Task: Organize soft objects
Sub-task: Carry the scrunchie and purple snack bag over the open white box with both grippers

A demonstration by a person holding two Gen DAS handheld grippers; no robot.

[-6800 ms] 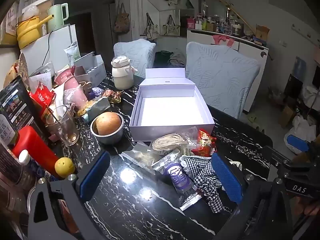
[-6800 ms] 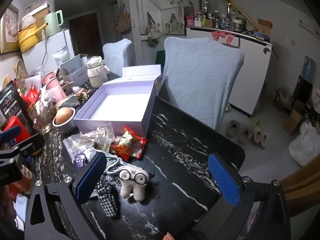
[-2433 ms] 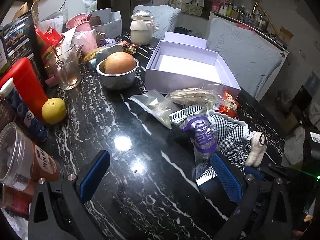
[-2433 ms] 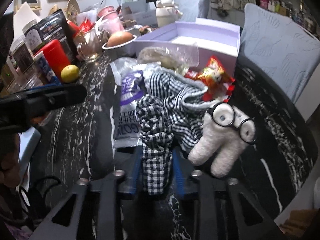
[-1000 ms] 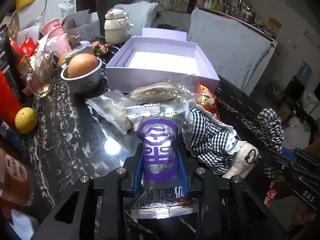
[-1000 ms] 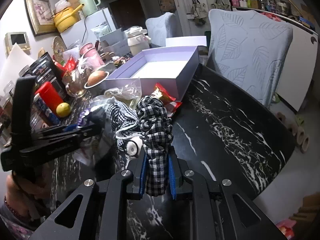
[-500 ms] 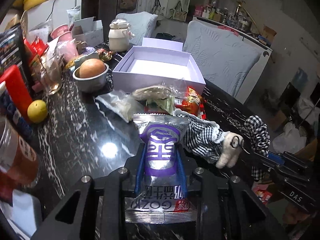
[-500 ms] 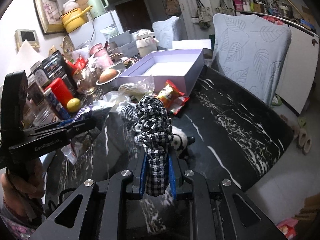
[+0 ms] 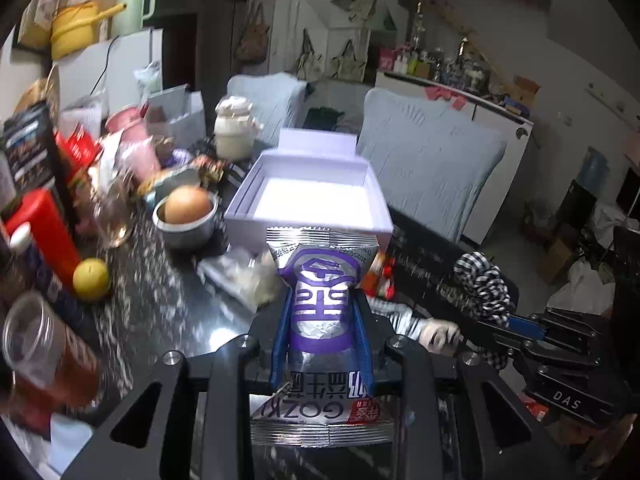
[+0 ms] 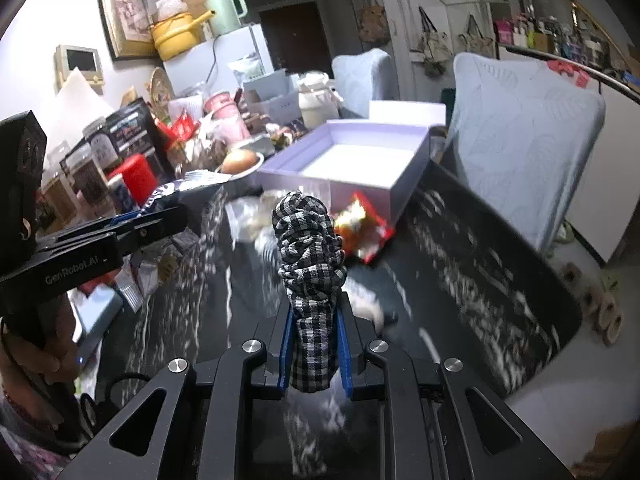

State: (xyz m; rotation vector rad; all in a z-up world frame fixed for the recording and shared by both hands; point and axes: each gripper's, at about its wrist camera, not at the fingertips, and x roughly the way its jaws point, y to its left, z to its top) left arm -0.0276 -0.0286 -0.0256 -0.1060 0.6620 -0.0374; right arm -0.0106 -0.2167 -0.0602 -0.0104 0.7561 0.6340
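Both hands are loaded: the left claw (image 9: 320, 336) is pinched on a purple foil snack pouch (image 9: 320, 300) at bottom centre of its view, and the right claw (image 10: 314, 344) is clamped on a checked scrunchie (image 10: 310, 252), both up off the counter (image 10: 480, 272). The empty lavender box (image 9: 316, 196) sits mid-frame just behind. My worry is the slick pouch, which looks held only by its narrow middle and could slide out. Either arm swinging in could also clip the metal bowl (image 9: 186, 232) just left of the box.

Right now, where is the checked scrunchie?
The checked scrunchie is clamped in the right claw, raised above the black table, short of the lavender box.
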